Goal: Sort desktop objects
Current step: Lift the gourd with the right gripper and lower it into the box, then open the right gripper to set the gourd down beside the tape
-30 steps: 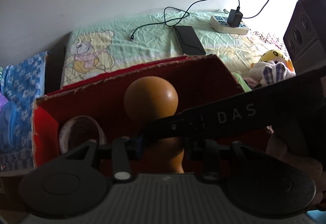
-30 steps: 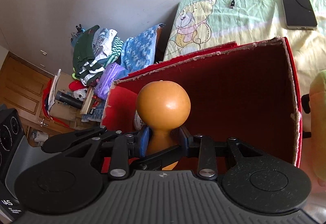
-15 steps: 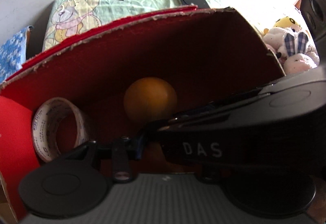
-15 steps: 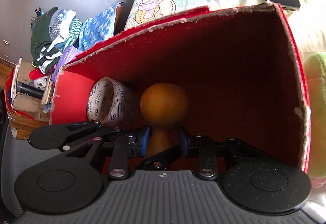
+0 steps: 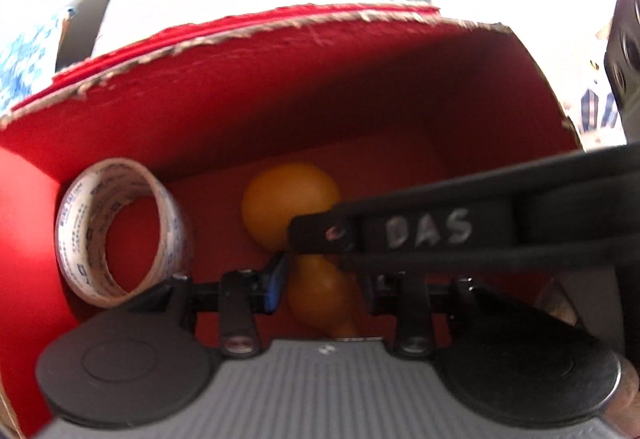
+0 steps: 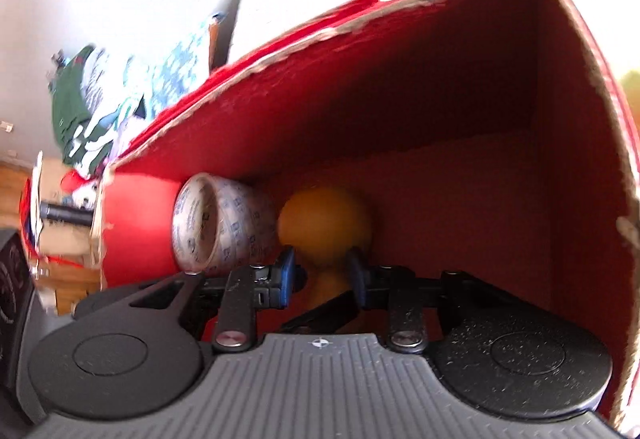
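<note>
One orange gourd-shaped toy (image 6: 325, 229) sits low inside the red cardboard box (image 6: 460, 127), its long axis running near to far with the round bulb pointing at the far wall. The right gripper (image 6: 322, 277) is clamped on its narrow neck, and the left gripper (image 5: 320, 285) grips the same neck. One roll of tape (image 5: 120, 231) stands on edge just left of the toy.

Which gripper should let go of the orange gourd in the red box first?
Left, probably. The right gripper clamps the gourd at its neck, squarely centred. The left gripper also pinches it, but the right one's finger crosses above it.
</note>
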`<action>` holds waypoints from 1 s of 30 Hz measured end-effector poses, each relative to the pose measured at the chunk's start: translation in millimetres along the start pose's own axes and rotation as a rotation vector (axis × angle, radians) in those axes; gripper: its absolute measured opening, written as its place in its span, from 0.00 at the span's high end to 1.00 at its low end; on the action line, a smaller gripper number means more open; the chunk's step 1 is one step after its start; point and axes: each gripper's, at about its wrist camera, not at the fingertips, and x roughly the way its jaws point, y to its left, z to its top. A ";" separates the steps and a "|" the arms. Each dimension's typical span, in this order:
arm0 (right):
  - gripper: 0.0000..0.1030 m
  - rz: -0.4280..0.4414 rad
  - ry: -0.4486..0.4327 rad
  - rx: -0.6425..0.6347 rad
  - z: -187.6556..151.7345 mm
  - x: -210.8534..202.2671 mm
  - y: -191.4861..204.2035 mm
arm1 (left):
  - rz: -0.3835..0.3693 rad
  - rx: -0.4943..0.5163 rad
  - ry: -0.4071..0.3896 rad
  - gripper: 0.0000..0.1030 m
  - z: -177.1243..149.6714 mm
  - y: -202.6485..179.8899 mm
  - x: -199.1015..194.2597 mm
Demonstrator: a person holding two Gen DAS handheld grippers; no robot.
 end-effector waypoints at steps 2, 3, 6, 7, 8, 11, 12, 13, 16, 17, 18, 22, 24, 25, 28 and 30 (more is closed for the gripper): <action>0.67 -0.012 0.032 0.001 0.2 3.8 -0.6 | 0.000 -0.028 -0.002 0.66 -1.0 3.6 -1.3; 0.67 -0.014 0.048 -0.002 0.1 5.5 -0.7 | 0.008 -0.036 -0.006 0.66 -2.0 4.6 -2.7; 0.73 0.023 0.066 -0.003 2.4 6.5 -1.5 | 0.069 -0.015 -0.025 0.65 -7.2 2.9 -9.9; 0.75 0.046 0.074 -0.004 2.9 7.5 -2.0 | 0.091 0.002 -0.033 0.65 -9.9 1.9 -12.9; 0.76 0.060 0.085 -0.009 2.9 8.6 -2.3 | 0.100 0.012 -0.036 0.65 -12.1 2.0 -15.1; 0.76 0.088 0.102 -0.017 2.7 10.3 -3.6 | 0.087 0.004 -0.038 0.66 -16.5 6.8 -18.9; 0.75 0.093 0.102 -0.010 2.9 10.2 -5.3 | 0.077 -0.007 -0.037 0.66 -16.6 9.0 -18.9; 0.73 0.099 0.104 -0.001 3.0 10.2 -7.5 | 0.066 -0.022 -0.032 0.66 -16.3 11.5 -18.5; 0.69 0.125 0.100 0.028 1.9 8.4 -9.7 | 0.064 -0.037 -0.038 0.65 -16.3 14.6 -17.4; 0.67 0.139 0.097 0.038 1.7 7.4 -12.3 | 0.080 -0.039 -0.040 0.63 -16.4 13.4 -16.7; 0.67 0.148 0.093 0.048 1.6 6.6 -14.7 | 0.094 -0.038 -0.044 0.63 -16.3 12.6 -16.4; 0.67 0.141 0.055 0.037 0.1 -0.5 -12.5 | 0.113 -0.026 -0.064 0.65 -16.1 -0.2 -15.5; 0.67 0.130 0.031 0.006 -1.2 -4.3 -9.5 | 0.110 -0.025 -0.079 0.65 -17.5 -1.2 -17.4; 0.67 0.125 0.025 -0.003 -1.3 -5.1 -8.4 | 0.107 -0.026 -0.081 0.65 -18.0 -1.8 -17.9; 0.67 0.118 0.014 0.002 1.4 -7.3 -10.0 | 0.105 -0.053 -0.080 0.65 -0.5 8.0 -15.1; 0.68 0.122 0.000 0.005 2.0 -8.8 -12.0 | 0.108 -0.072 -0.088 0.65 -0.2 9.1 -16.0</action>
